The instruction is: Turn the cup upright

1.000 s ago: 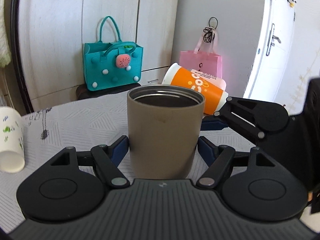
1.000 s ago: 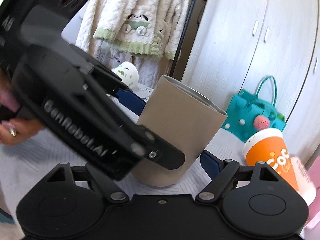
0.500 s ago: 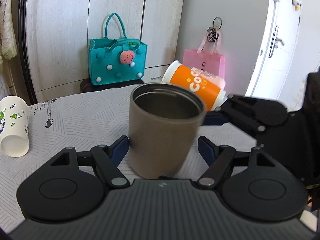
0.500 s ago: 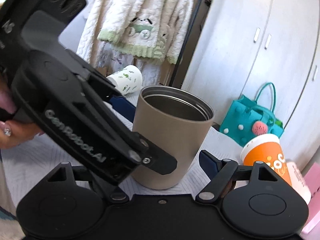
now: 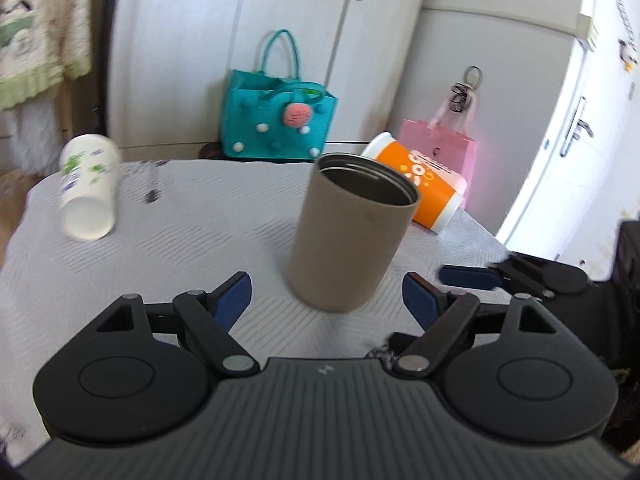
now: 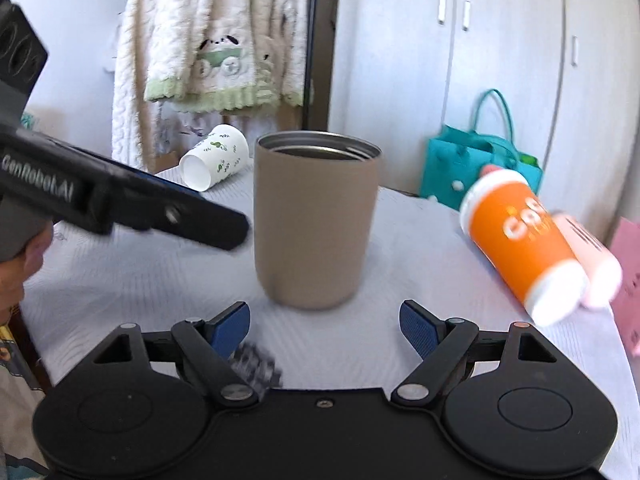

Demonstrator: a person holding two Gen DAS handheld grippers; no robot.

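Note:
A tan metal cup [image 5: 348,232] stands upright on the table, mouth up; it also shows in the right wrist view [image 6: 314,220]. My left gripper [image 5: 326,300] is open and empty, its blue pads just short of the cup's base. My right gripper [image 6: 324,324] is open and empty, also just short of the cup. The right gripper's fingers [image 5: 472,276] show at the right of the left wrist view. The left gripper's body [image 6: 120,204] crosses the left of the right wrist view.
An orange paper cup [image 5: 416,180] lies on its side behind the tan cup, next to a pink one [image 6: 592,264]. A white printed cup [image 5: 88,188] lies on its side at far left. The table [image 5: 180,232] has a pale patterned cloth. A teal bag [image 5: 276,120] and pink bag [image 5: 444,144] stand beyond.
Both grippers let go of the tan cup and pulled back from it. The cup went from tilted to standing upright on the table.

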